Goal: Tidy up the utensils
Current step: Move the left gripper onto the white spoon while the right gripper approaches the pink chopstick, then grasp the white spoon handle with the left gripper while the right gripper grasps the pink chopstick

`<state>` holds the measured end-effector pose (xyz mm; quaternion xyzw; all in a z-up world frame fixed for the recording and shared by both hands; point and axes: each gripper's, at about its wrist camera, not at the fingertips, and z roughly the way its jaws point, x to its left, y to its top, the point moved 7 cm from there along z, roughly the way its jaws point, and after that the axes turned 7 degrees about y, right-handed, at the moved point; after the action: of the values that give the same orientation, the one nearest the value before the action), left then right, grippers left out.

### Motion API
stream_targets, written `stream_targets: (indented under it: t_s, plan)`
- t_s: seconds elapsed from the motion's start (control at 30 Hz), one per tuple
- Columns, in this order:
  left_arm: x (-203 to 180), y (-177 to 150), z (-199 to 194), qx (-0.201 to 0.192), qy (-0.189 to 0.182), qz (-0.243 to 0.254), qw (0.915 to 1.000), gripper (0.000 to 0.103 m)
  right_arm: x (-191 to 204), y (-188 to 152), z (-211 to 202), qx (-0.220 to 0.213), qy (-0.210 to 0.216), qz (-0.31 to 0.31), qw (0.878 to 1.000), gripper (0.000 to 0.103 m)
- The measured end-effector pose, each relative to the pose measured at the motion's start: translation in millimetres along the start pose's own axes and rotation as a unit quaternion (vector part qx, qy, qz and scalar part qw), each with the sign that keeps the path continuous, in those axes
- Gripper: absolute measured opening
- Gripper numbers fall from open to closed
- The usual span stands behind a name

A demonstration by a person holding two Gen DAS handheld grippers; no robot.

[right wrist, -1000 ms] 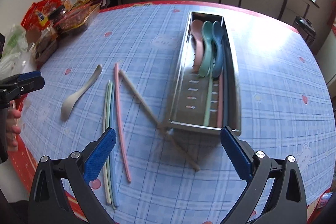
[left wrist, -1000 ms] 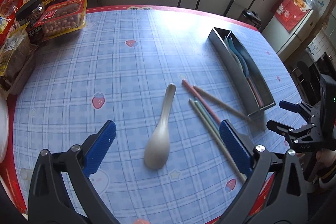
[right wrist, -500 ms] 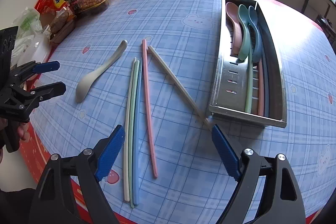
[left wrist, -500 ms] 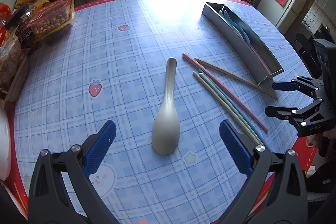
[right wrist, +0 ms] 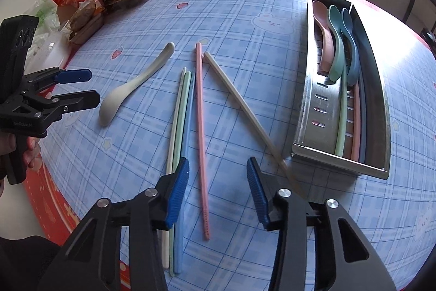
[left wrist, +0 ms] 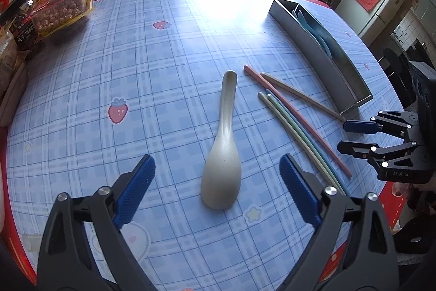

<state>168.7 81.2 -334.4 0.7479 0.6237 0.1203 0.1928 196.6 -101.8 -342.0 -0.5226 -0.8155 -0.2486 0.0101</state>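
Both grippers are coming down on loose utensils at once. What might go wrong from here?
1. The right gripper is closing around the pink chopstick; its left pad sits over the pale, green and blue chopsticks, so it may nudge or catch them.
2. The left gripper straddles the spoon at its rounded bowl, which may slip out as the jaws close.
3. The beige chopstick ends beside the tray; it could get knocked.

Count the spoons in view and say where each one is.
4. The cream spoon lies loose on the tablecloth; the pink spoon, green spoon and blue spoon lie in the metal tray. Others may be hidden underneath.
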Motion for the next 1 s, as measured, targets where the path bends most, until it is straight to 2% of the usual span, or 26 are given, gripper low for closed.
stream_targets:
  t_s: [0.03,0.2,0.27,0.37,0.77,0.9,1.0]
  plan:
    - [1,0,1,0.003,-0.002,-0.002,1.0,0.08,1,0,1,0.001,-0.002,-0.004,1.0,0.035]
    - [1,-3,7,0.01,-0.012,-0.01,0.9998,0.076,9,5,11,0.005,-0.008,-0.03,1.0,0.019]
    - [0,-4,8,0.011,-0.016,-0.012,0.9997,0.076,12,8,15,0.007,-0.011,-0.041,0.999,0.017]
    - [2,-5,8,0.012,-0.02,-0.019,0.9995,0.066,15,13,20,0.008,-0.013,-0.053,0.998,0.017]
    - [5,-9,4,0.011,-0.031,-0.031,0.999,0.056,17,34,39,0.004,-0.03,-0.066,0.997,0.012]
    - [6,-9,5,0.011,-0.036,-0.036,0.9986,0.05,15,34,39,-0.001,-0.035,-0.062,0.997,0.007]
    - [7,-9,6,0.015,-0.05,-0.047,0.9976,0.042,13,33,38,-0.003,-0.027,-0.053,0.998,0.006]
